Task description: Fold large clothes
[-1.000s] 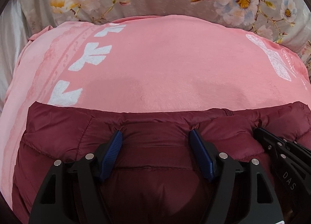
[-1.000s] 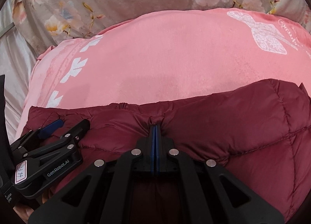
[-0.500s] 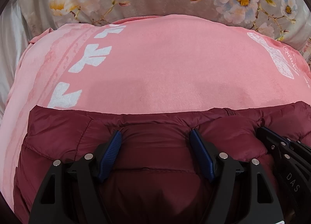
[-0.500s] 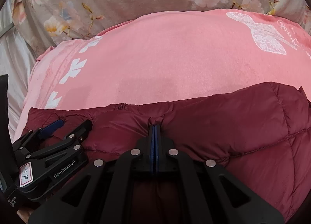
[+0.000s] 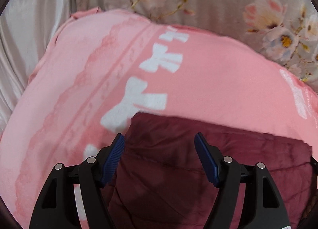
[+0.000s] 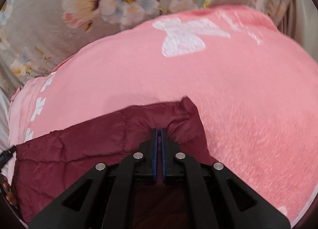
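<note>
A dark maroon quilted puffer garment (image 5: 198, 159) is shown lying on a pink fleece blanket with white bow prints (image 5: 208, 74), filling the lower centre of both wrist views. In the right wrist view the garment (image 6: 89, 149) extends from the centre toward 8 o'clock, and one corner of it reaches up toward 12 o'clock.

The right hand-held gripper (image 6: 158, 135) is seen with its blue pads almost together, and a puckered fold of the maroon fabric is pinched at their tips. A thin gap is visible lower down between the pads, the jaws having just been opening slightly.

The left hand-held gripper (image 5: 160, 139) is held wide apart. Its ribbed blue pads (image 5: 116, 153) flank a bulge of the garment; whether the fabric is pressed by them cannot be told.

The pink blanket (image 6: 228, 94) is spread over a grey bedsheet with a floral print (image 6: 89, 10), visible from 10 to 12 o'clock. Pale satin-like cloth (image 5: 29, 36) is seen at 10 o'clock in the left wrist view.
</note>
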The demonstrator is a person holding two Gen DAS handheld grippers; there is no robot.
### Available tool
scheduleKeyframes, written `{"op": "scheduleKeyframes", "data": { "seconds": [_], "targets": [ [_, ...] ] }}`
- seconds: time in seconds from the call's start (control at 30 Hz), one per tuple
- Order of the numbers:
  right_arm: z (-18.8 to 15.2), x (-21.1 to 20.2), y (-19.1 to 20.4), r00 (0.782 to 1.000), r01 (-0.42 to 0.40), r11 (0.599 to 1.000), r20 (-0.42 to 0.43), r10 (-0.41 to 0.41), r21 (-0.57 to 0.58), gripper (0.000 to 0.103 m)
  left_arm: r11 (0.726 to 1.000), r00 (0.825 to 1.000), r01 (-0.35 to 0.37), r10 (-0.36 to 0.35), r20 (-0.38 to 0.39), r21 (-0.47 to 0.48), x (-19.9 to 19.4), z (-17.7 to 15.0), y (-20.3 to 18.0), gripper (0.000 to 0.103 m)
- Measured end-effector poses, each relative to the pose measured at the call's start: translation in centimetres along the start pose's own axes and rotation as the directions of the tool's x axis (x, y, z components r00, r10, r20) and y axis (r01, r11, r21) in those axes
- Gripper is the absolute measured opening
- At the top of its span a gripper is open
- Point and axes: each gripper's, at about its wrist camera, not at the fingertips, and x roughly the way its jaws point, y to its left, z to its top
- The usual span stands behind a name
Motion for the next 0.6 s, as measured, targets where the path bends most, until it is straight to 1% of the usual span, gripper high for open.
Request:
{"op": "scheduleKeyframes", "data": {
  "seconds": [0.07, 0.13, 0.2, 0.3, 0.43, 0.6],
  "targets": [
    [-0.5, 0.3, -0.1, 1.000, 0.005, 1.000, 0.006, -0.005, -0.005, 0.002, 1.000, 1.000, -0.022, 0.022, -0.014, 0.011, 1.6, -1.2, 0.0, 0.072],
    [-0.7, 0.8, 0.2, 1.000, 0.024, 1.000, 0.006, -0.024, -0.020, 0.002, 1.000, 1.000, -0.017, 0.017, -0.005, 0.002, 2.2, -2.0, 0.2, 0.074],
    [-1.0, 1.1, 0.3, 0.999, 0.035, 0.999, 0.004, -0.035, -0.025, 0.001, 1.000, 1.000, -0.003, 0.003, -0.006, -0.020, 2.6, -2.2, 0.6, 0.078],
    [-1.3, 1.2, -0.1, 0.999, 0.035, 0.999, 0.001, -0.035, -0.020, 0.000, 0.999, 1.000, 0.014, -0.014, -0.011, -0.041, 3.0, -2.2, 1.0, 0.080],
    [-1.3, 1.4, -0.2, 1.000, 0.028, 1.000, 0.000, -0.028, -0.014, 0.000, 1.000, 1.000, -0.024, 0.024, -0.002, -0.009, 3.1, -2.2, 0.3, 0.081],
    [-1.3, 1.4, -0.3, 1.000, 0.028, 1.000, 0.003, -0.028, -0.011, 0.000, 1.000, 1.000, -0.023, 0.023, -0.003, -0.011, 3.3, -2.2, 0.4, 0.082]
  ]
}}
